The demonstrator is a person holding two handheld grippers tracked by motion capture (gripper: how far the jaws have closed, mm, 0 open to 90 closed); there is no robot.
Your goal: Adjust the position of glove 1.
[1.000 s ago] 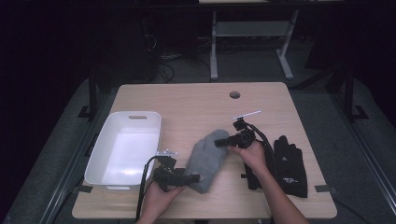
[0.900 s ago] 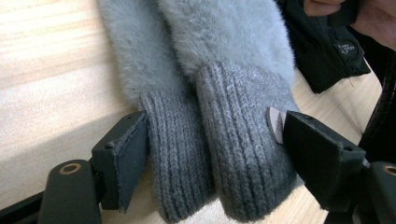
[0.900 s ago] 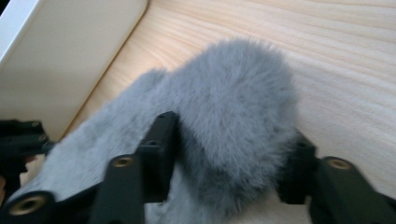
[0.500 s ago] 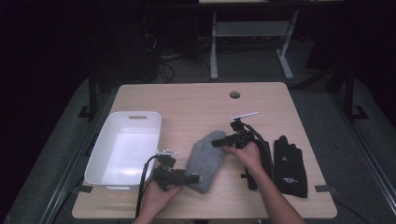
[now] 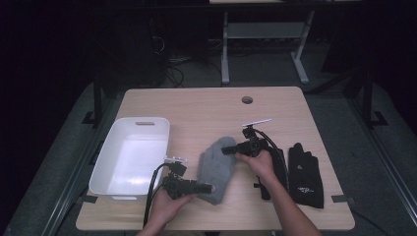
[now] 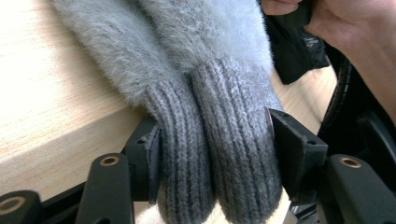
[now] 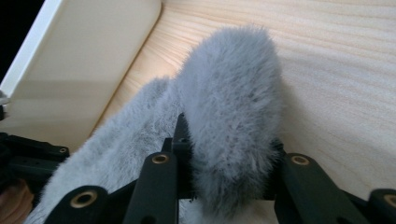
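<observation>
1. Lower centre of the high view – grey fuzzy mittens (image 5: pixel 215 168) flat on the table (image 5: pixel 206 105), beside the white bin (image 5: pixel 130 162).
2. Left gripper (image 5: pixel 209 187) clamped on both ribbed cuffs (image 6: pixel 215 154), jaws just closing – pair kept together.
3. Right gripper (image 5: pixel 226 150) pinching the furry tip (image 7: pixel 231 126), also just closing – likely for lifting both ends level.

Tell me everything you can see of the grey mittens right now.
The grey mittens are a fluffy pair with ribbed knit cuffs, lying stacked on the wooden table between the white bin and the black gloves. The left tool clamps both cuffs together; the right tool pinches the fuzzy fingertip end. Both tools' jaws have just been closing.
</observation>
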